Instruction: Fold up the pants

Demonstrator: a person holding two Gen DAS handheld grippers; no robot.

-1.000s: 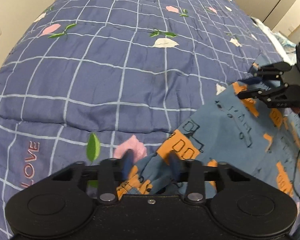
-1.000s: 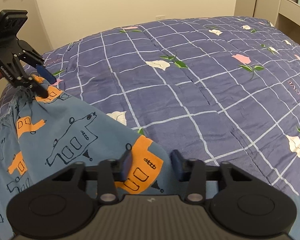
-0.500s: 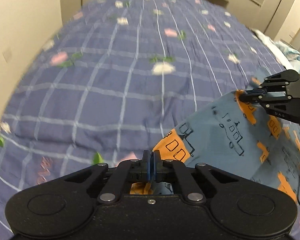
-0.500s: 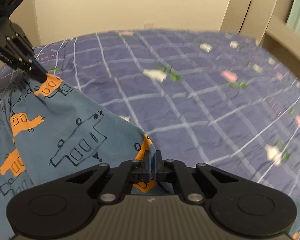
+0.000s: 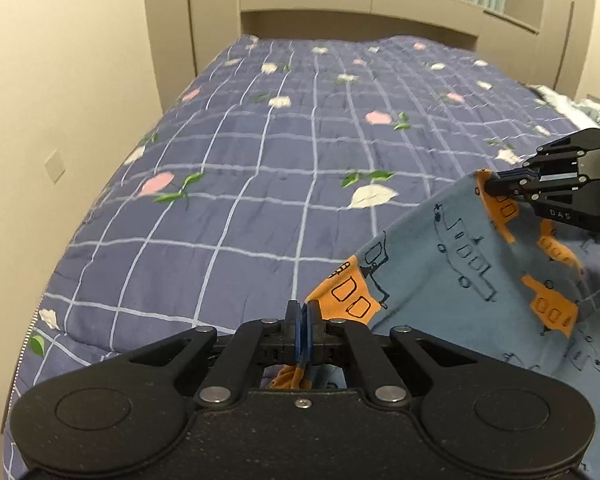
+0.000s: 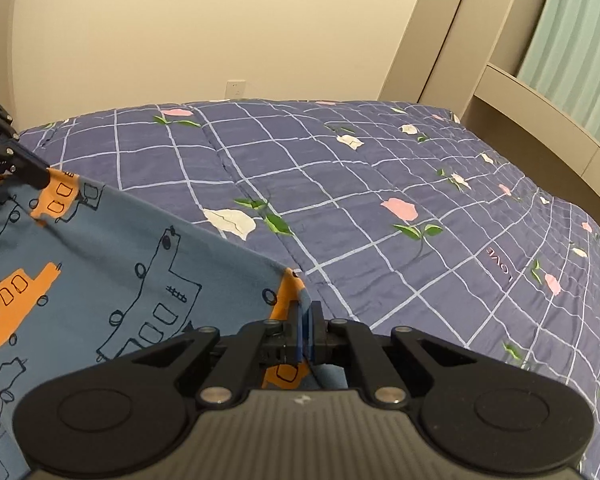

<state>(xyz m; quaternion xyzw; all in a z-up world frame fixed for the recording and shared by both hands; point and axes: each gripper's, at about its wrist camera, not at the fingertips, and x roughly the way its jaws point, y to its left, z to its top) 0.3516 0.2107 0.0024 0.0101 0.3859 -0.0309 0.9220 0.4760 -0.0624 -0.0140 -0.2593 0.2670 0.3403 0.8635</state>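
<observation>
Left wrist: pants [image 5: 452,276] edge taut between closed jaws; bedspread [image 5: 260,184] beyond.

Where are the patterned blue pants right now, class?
The pants hang stretched over the near end of the quilted bed, one edge corner pinched in the left gripper, low centre of its view, the other in the right gripper.

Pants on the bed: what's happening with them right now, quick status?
Left gripper shut on a pants corner. Right gripper shut on another corner. Edge stretched between them, above the quilt. Nothing in the way.
</observation>
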